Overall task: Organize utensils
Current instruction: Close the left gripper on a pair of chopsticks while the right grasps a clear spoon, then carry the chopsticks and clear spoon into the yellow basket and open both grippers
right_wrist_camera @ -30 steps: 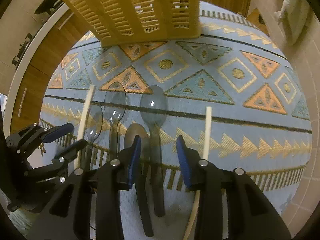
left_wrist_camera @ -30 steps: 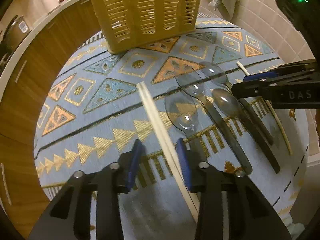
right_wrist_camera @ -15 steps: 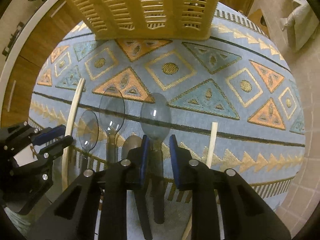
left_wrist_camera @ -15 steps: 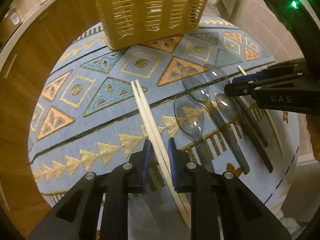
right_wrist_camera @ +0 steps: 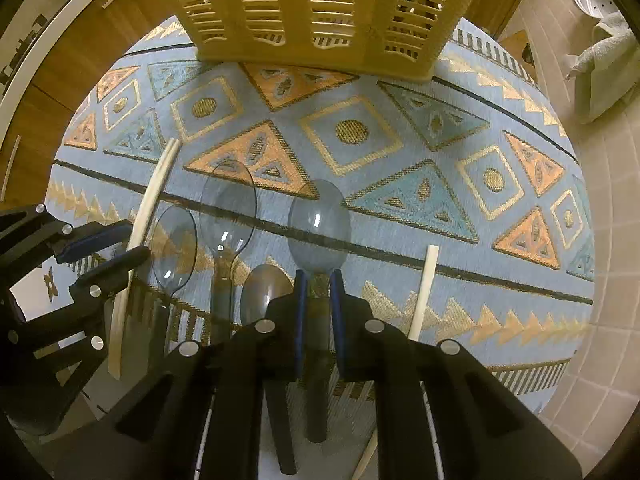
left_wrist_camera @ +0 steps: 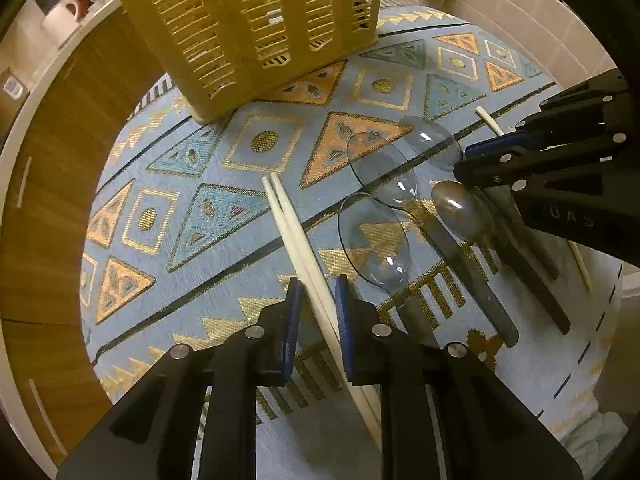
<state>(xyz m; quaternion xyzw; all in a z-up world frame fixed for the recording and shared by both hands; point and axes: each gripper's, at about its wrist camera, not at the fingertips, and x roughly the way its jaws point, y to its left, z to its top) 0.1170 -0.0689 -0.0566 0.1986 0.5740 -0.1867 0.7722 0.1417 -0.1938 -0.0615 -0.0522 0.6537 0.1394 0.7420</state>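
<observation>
My left gripper [left_wrist_camera: 316,300] is shut on a pair of cream chopsticks [left_wrist_camera: 292,228] that point toward the yellow slotted utensil basket [left_wrist_camera: 256,28]. My right gripper [right_wrist_camera: 319,292] is shut on the neck of a clear grey spoon [right_wrist_camera: 319,224]; it also shows in the left wrist view [left_wrist_camera: 476,160]. Three more grey spoons [right_wrist_camera: 228,204] lie on the patterned mat to the left of the held spoon. A single cream chopstick [right_wrist_camera: 424,292] lies just right of my right gripper. The basket [right_wrist_camera: 320,8] stands at the mat's far edge.
The blue, orange and gold patterned mat [right_wrist_camera: 400,152] covers a round table. A wooden cabinet front [left_wrist_camera: 44,184] is at the left, a tiled wall [right_wrist_camera: 608,240] at the right with a grey cloth [right_wrist_camera: 604,64]. A white mug [left_wrist_camera: 64,12] sits on the counter.
Both grippers were open one second ago and have closed: the left on the chopstick pair, the right on the spoon's neck. Both views have moved closer to the basket.
</observation>
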